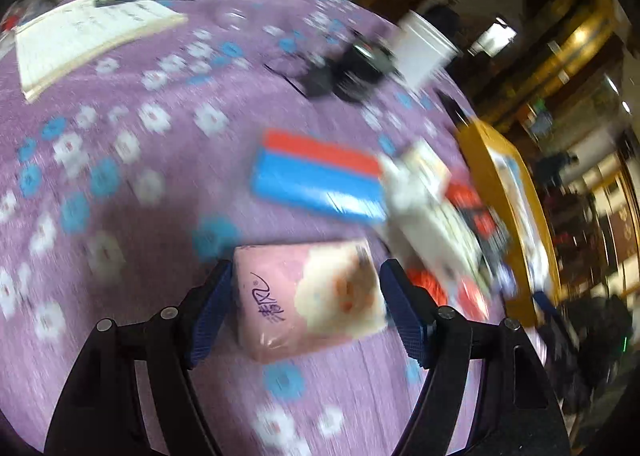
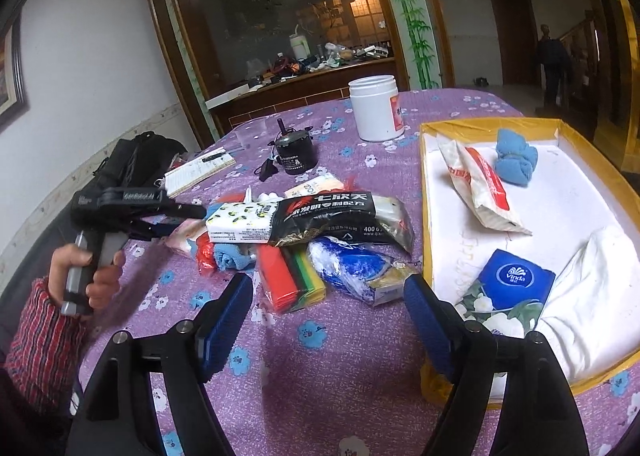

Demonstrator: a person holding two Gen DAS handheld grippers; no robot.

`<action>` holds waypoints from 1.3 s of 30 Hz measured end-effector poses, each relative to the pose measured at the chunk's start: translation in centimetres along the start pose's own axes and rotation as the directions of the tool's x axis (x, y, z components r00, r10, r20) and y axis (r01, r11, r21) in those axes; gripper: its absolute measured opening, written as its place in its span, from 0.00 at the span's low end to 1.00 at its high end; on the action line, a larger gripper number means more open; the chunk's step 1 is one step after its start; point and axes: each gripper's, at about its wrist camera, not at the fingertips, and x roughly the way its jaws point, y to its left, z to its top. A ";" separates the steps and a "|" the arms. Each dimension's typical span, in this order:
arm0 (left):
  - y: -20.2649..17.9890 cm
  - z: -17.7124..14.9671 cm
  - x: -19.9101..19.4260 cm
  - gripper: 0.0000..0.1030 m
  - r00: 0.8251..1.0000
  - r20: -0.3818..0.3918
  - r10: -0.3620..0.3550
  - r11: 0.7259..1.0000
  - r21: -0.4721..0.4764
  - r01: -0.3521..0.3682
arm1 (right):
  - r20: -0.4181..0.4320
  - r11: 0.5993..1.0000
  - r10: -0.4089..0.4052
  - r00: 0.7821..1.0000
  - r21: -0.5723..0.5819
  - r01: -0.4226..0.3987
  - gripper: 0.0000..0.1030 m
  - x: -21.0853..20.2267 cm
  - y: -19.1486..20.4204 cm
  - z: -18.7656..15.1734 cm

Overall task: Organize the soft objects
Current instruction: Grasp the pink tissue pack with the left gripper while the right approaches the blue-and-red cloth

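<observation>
While the pink tissue pack [image 1: 308, 296] lies on the purple flowered table [image 1: 140, 183], the left tool [image 1: 304, 296] straddles it, pads [image 1: 210, 312] apart from its sides (view blurred). Beyond that pack: a red-and-blue packet [image 1: 316, 179]. Right tool [image 2: 328, 320]: jaws apart, nothing between, hovering over the table beside the yellow-rimmed box [image 2: 428, 215]. Inside the box: blue Vinda tissue pack [image 2: 514, 288], blue cloth [image 2: 516, 157], white pouch [image 2: 480, 187].

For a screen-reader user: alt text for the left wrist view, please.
The open left gripper straddles a pink tissue pack on a purple floral tablecloth. Behind it, blurred, lie a red-and-blue pack and a heap of packets.
</observation>
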 end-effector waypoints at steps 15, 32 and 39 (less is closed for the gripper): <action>-7.8 -7.0 0.0 0.73 0.968 0.047 0.246 0.852 0.465 -0.240 | 0.007 1.000 0.006 1.000 0.021 -0.007 0.78 -0.1 -0.4 0.0; -8.9 -6.4 -1.0 0.73 0.937 0.147 0.317 0.687 0.646 -0.334 | -0.004 0.999 0.025 1.000 0.028 -0.024 0.78 0.0 -0.3 -0.1; -8.5 -4.4 1.8 0.77 0.954 0.058 0.295 0.673 0.696 -0.250 | -0.004 0.999 0.028 1.000 0.031 -0.027 0.78 0.0 -0.4 -0.1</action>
